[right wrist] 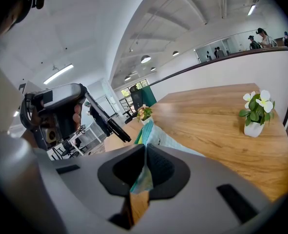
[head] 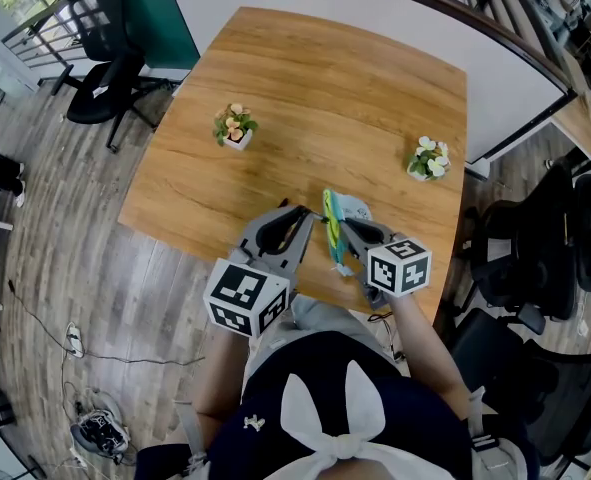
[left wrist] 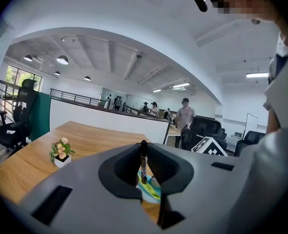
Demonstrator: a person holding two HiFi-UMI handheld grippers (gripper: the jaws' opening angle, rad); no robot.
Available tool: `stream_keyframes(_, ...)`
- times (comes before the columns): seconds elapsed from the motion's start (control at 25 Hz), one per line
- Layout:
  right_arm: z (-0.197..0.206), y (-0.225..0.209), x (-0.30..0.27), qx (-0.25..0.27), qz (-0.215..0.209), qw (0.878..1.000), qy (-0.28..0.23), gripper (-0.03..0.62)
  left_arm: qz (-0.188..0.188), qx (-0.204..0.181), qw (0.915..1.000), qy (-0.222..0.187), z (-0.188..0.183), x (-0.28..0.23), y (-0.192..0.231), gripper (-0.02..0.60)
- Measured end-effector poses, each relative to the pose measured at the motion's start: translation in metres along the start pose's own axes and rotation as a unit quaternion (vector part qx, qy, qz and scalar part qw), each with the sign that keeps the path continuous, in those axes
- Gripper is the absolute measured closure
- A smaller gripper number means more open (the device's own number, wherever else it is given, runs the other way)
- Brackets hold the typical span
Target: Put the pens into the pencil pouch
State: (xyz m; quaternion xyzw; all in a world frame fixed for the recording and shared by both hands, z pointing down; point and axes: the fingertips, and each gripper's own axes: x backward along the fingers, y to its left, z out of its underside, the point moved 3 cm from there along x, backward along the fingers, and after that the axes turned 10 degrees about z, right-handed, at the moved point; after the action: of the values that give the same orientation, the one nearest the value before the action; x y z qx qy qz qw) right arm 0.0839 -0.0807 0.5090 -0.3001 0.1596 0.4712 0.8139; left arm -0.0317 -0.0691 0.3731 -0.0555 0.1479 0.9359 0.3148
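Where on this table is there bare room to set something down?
The table is bare across its far half and in the wide stretch between the left flower pot and the right flower pot. Crowded: the near edge, where the left gripper with its pen and the right gripper with the pouch meet.

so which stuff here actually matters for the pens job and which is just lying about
For the job:
- pen, gripped in the left gripper
- pencil pouch, edge pinched by the right gripper

Just lying about:
- pink flower pot
- white flower pot
- office chair
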Motion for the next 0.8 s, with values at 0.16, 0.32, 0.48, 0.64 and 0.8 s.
stream_keyframes(0.16,-0.001,0.0,0.001,-0.001,-0.001,1.0,0.0,0.569,0.01,-0.006,0.9999,0.004,0.001,-0.005,-0.007,0.528)
stream_keyframes(0.32,-0.003,0.0,0.003,-0.003,-0.003,1.0,-0.003,0.568,0.014,-0.01,0.9998,0.007,0.002,-0.01,-0.01,0.528)
stream_keyframes(0.48,-0.004,0.001,0.005,-0.011,-0.004,1.0,-0.004,0.568,0.016,-0.011,0.9997,0.011,0.005,-0.013,-0.012,0.528)
stream_keyframes(0.64,-0.006,0.002,0.007,-0.014,-0.006,1.0,-0.006,0.568,0.018,-0.006,0.9996,0.018,0.011,-0.017,-0.013,0.528)
stream_keyframes(0.8,-0.007,0.004,0.006,-0.014,-0.011,1.0,-0.006,0.568,0.017,-0.003,0.9994,0.03,0.023,-0.02,-0.012,0.528)
